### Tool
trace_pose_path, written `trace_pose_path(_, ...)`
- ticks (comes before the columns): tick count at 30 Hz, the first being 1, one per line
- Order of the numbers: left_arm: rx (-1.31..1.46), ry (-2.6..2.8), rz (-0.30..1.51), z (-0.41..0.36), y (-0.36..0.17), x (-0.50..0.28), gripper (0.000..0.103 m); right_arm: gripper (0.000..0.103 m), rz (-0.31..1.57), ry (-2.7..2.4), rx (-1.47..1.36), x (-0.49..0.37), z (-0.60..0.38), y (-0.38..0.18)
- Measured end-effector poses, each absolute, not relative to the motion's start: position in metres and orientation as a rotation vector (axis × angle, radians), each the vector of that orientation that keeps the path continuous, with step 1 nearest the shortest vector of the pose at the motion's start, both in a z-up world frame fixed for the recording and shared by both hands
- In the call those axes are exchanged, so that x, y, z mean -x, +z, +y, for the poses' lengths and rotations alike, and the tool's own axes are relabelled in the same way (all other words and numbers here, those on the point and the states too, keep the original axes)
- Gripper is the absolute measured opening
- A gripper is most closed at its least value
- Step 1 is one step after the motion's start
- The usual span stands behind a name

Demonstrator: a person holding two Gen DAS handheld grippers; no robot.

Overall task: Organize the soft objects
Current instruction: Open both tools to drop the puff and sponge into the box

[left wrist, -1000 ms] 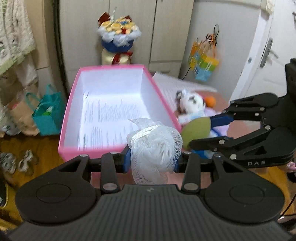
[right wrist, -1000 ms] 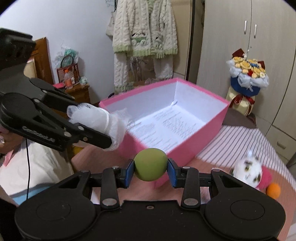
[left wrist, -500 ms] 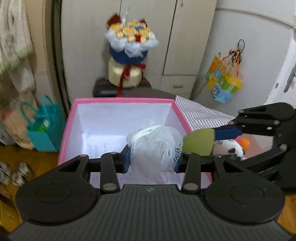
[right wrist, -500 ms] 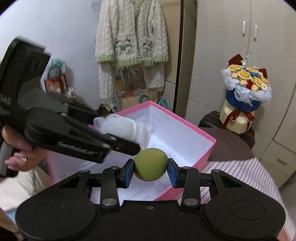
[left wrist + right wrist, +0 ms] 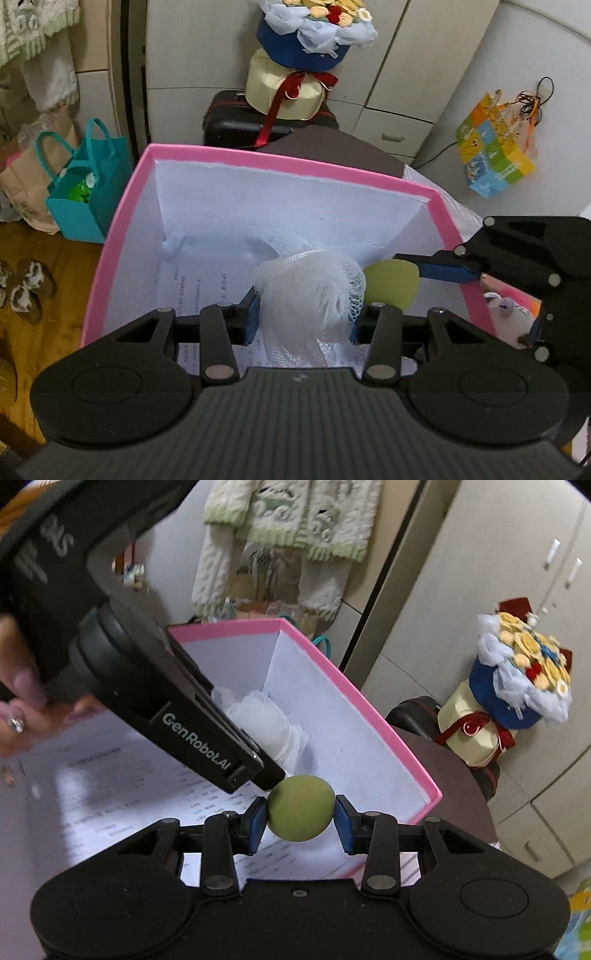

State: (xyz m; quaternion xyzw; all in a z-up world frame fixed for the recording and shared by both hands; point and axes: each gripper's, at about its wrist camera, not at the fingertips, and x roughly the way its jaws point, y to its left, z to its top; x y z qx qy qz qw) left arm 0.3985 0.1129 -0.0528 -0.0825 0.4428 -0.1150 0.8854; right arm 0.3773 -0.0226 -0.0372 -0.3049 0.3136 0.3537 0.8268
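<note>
A pink box [image 5: 288, 164] with a white, paper-lined inside lies open below both grippers. My left gripper [image 5: 303, 312] hangs over the inside of the box with a white mesh puff [image 5: 306, 291] between its blue pads; its jaws are opening, though the pads still touch the puff. My right gripper [image 5: 301, 812] is shut on a green foam ball [image 5: 301, 806] just above the box floor. The ball [image 5: 391, 282] sits right beside the puff. In the right wrist view the left gripper's finger crosses in front of the puff [image 5: 258, 723] above the box wall [image 5: 354, 698].
A white and pink plush toy [image 5: 509, 317] lies outside the box on the right. Behind the box a flower bouquet [image 5: 314, 22] stands on a dark suitcase [image 5: 236, 125]. A teal bag [image 5: 85, 192] stands on the floor at left. A person's hand [image 5: 22, 709] holds the left gripper.
Both grippers have moved forward and down, from in front of the pink box to over its inside, carrying the puff and the ball. The two now sit close together.
</note>
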Motion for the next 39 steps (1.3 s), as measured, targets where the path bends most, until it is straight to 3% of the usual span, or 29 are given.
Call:
trace_pose_path(9,0.210,-0.226,0.958,0.118,-0.059,-0.408,0.045,0.046,0.695,0.754,0.687,-0.389,-0.010,-0.047)
trace_pose_path(11,0.189,-0.216,0.949,0.117,-0.058,-0.408,0.059,0.049,0.681,0.738,0.705,-0.389,-0.008,-0.050)
trace_pose_path(12,0.179,-0.207,0.938,0.116,-0.057,-0.407,0.062,0.052,0.677,0.727,0.710,-0.389,-0.007,-0.051)
trace_pose_path(13,0.171,-0.201,0.929,0.115,-0.054,-0.405,0.065,0.062,0.678,0.716,0.705,-0.391,-0.006,-0.052)
trace_pose_path(16,0.144,-0.208,0.885,0.116,-0.043,-0.398,0.070,0.066,0.666,0.711,0.664,-0.389,-0.011,-0.047)
trace_pose_path(28,0.037,-0.278,0.748,0.123,0.017,-0.316,0.071,0.068,0.681,0.762,0.317,-0.333,-0.075,0.011)
trace_pose_path(39,0.046,-0.298,0.676,0.116,0.067,-0.216,0.080,0.069,0.698,0.756,0.261,-0.254,-0.109,0.047)
